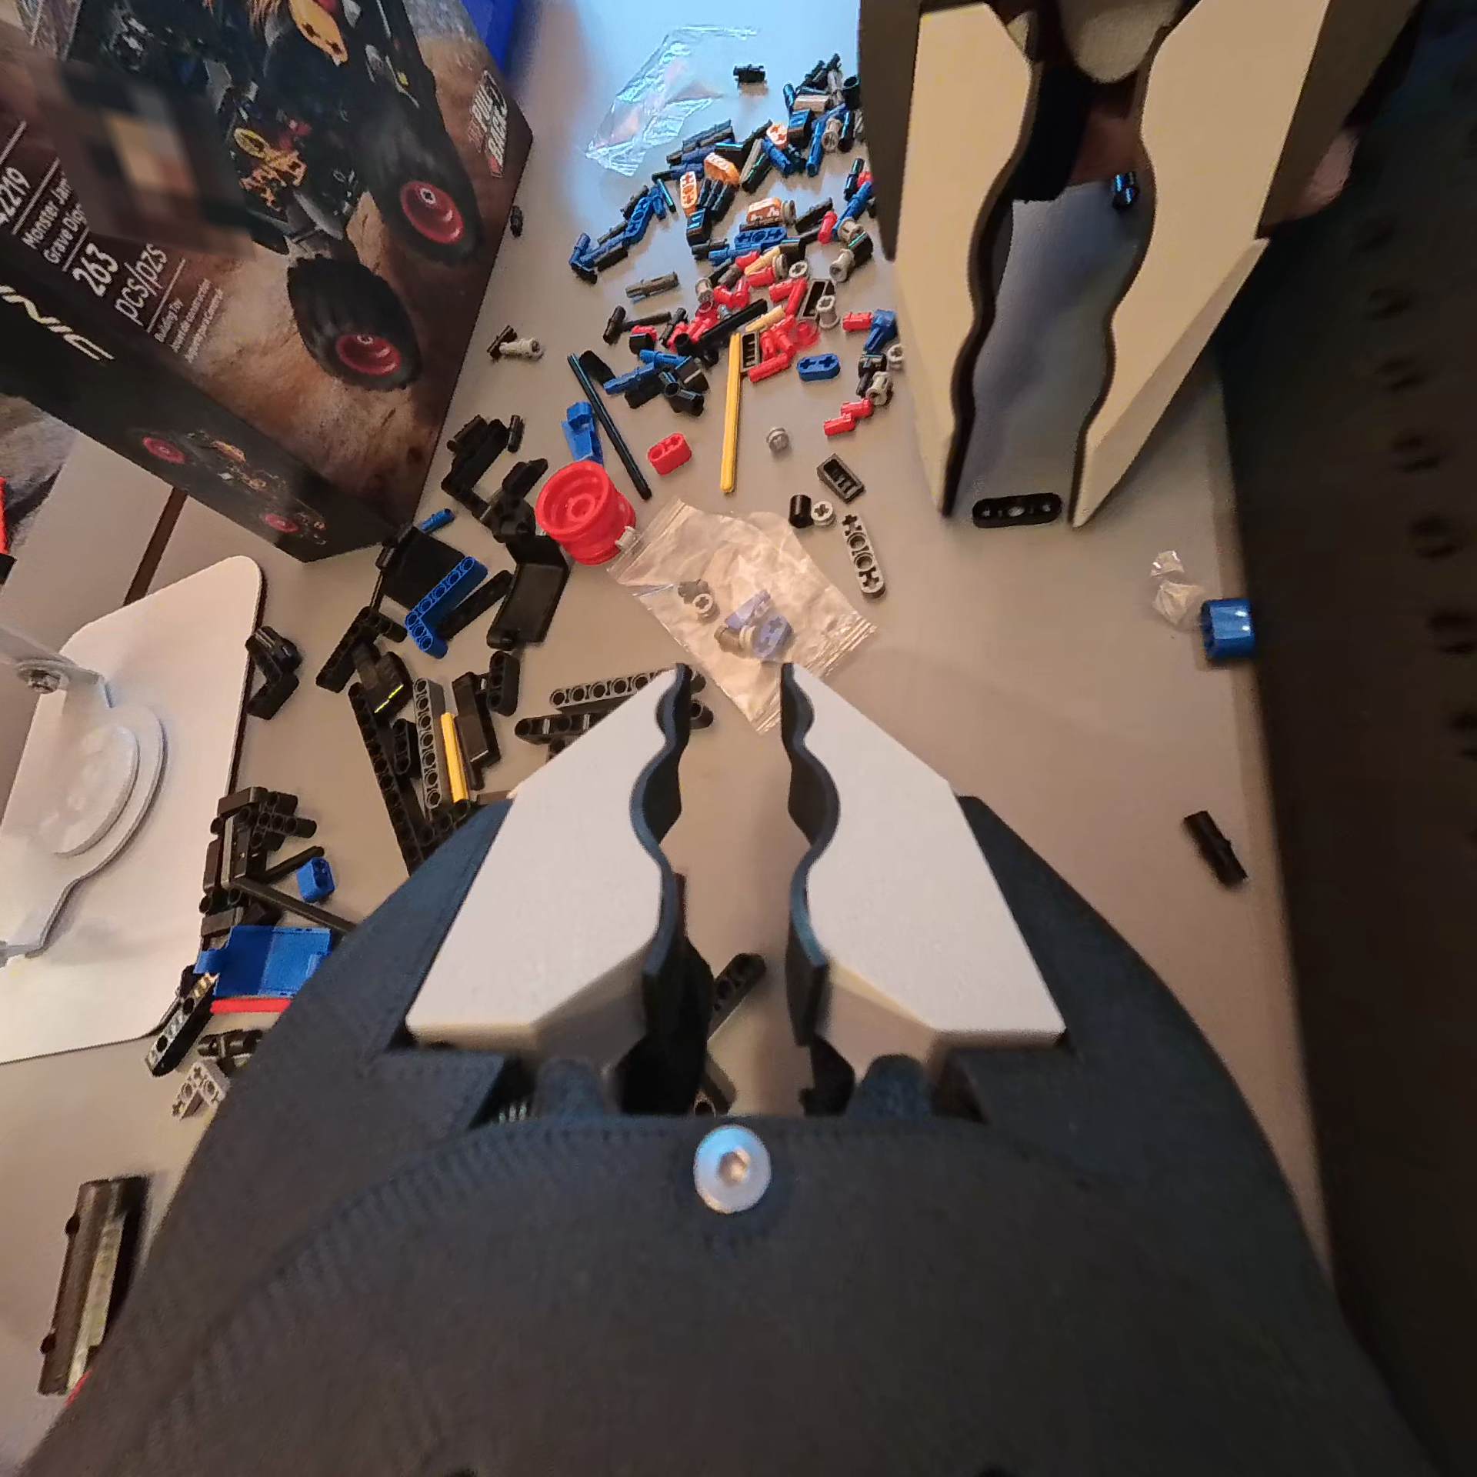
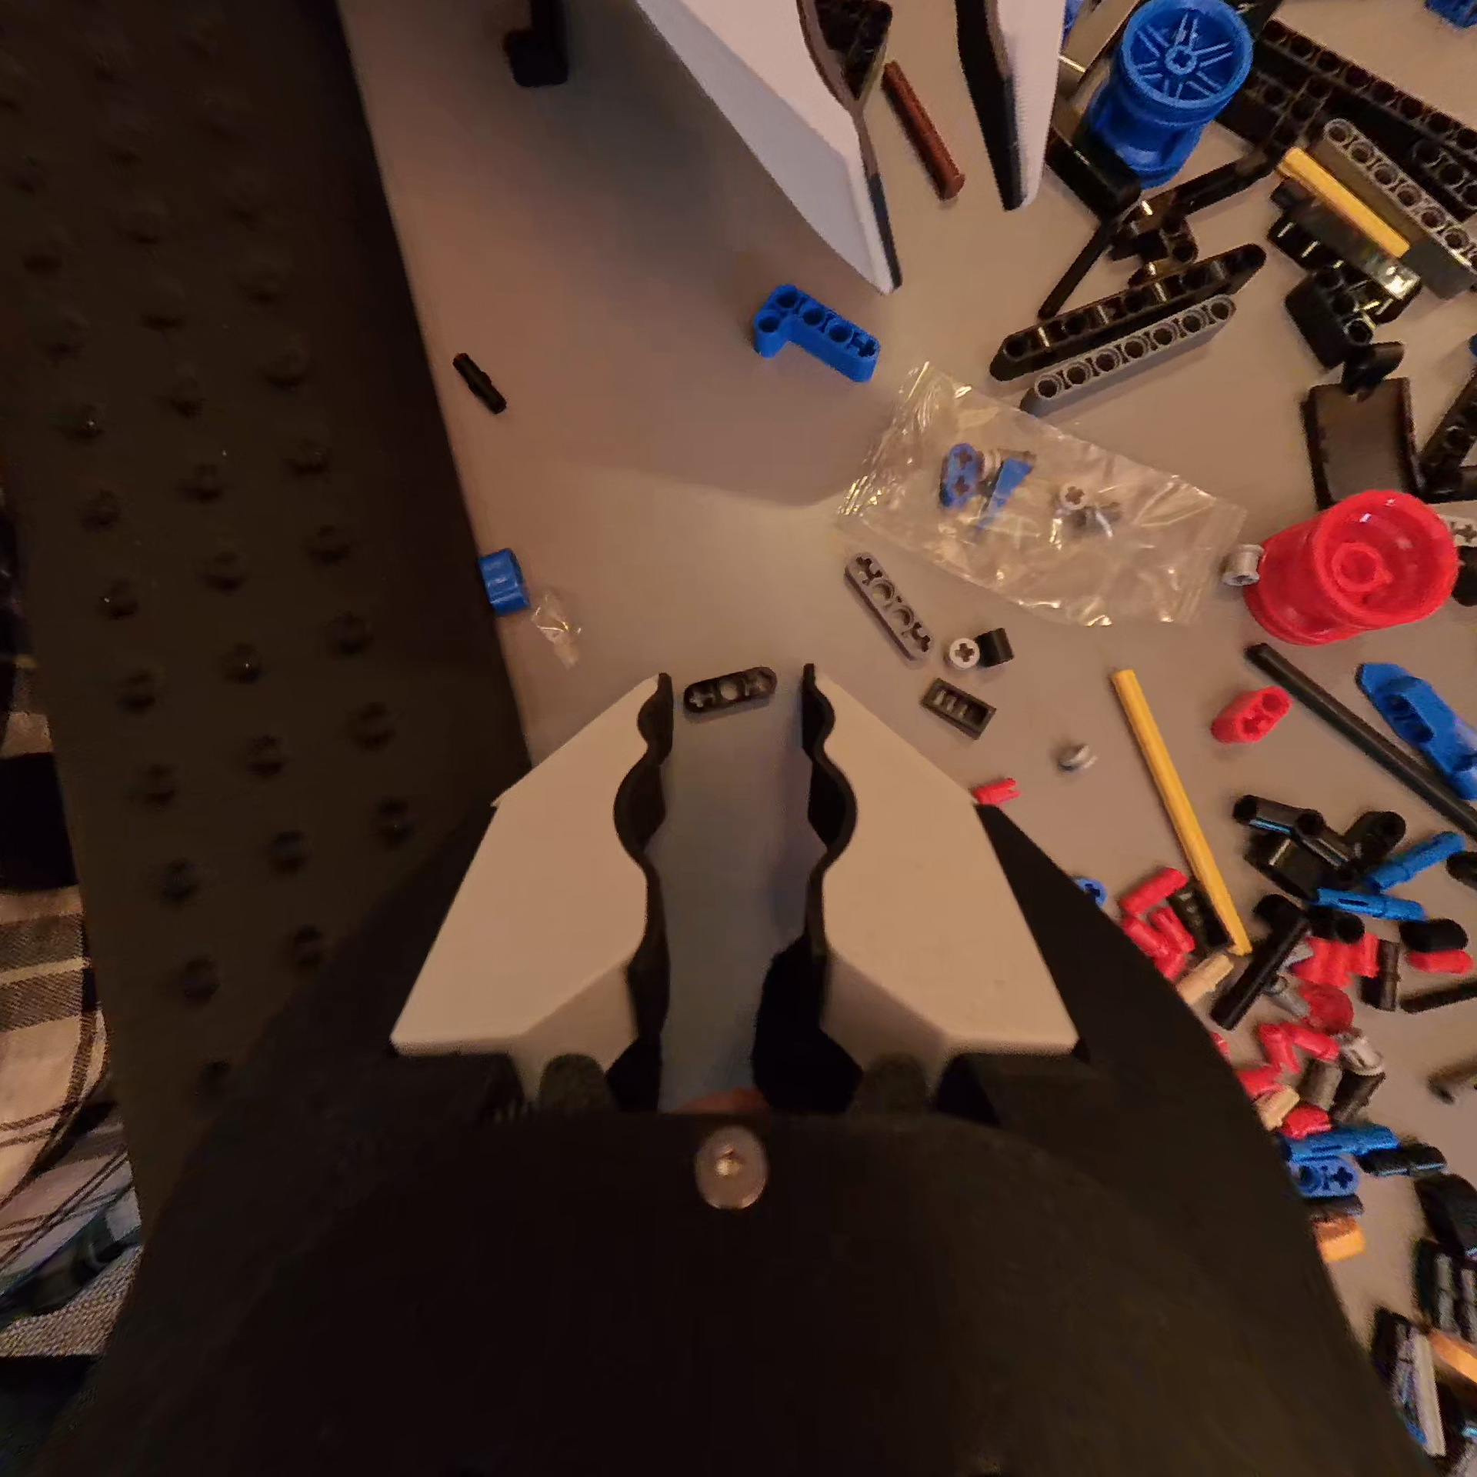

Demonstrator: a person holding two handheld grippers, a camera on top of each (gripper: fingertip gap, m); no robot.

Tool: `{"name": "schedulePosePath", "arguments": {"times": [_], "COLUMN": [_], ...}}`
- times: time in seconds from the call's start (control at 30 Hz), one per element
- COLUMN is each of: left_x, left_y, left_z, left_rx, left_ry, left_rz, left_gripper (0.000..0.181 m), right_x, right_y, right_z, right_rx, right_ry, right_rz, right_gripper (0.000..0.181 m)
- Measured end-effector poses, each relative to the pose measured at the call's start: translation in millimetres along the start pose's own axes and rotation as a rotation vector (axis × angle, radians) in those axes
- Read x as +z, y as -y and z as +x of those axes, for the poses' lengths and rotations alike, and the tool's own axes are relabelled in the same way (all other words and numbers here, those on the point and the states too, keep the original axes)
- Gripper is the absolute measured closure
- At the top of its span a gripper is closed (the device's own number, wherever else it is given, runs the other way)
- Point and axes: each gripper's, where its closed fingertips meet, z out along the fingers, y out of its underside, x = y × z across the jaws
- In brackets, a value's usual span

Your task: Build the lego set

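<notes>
Grey table (image 1: pixel 999 759) strewn with loose lego parts (image 1: pixel 743 264). Right gripper (image 2: pixel 735 675) spread, straddling a small black three-hole beam (image 2: pixel 729 689) lying flat. Left gripper (image 1: pixel 734 679) parted, empty, over the clear bag (image 1: pixel 739 607). Best to centre, lower square, squeeze across the narrow sides.

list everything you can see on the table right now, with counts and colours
set box: one, dark, far left
loose pieces pile: many, red, blue, black, far centre
red wheel hub: one, beside clear bag
clear bag: one, small parts inside, centre
yellow axle: one, near pile
black short beam: one, between right gripper's tips
blue wheel hub: one, far right
white board: one, left
left gripper: open, empty
right gripper: open
</notes>
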Motion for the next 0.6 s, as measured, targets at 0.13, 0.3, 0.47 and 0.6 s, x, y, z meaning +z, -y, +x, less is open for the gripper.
{"name": "schedulePosePath", "arguments": {"times": [0.13,0.3,0.47,0.6], "left_x": [0,1,2,4], "left_y": [0,0,0,-1], "left_z": [0,0,2,2], "left_rx": [0.000,-0.004,0.000,-0.003], "left_ry": [0.001,0.002,-0.004,-0.008], "left_rz": [-0.001,0.001,-0.002,-0.005], "left_gripper": [0.161,0.161,0.161,0.161], "right_x": [-8,-46,-98,-126], "right_y": [0,-12,-56,-86], "right_z": [2,28,68,86], "right_rx": [0.016,0.062,0.156,0.205], "right_ry": [-0.006,-0.121,-0.307,-0.401], "right_rz": [0.019,0.045,0.001,-0.029], "right_gripper": [0.142,0.145,0.151,0.155]}}
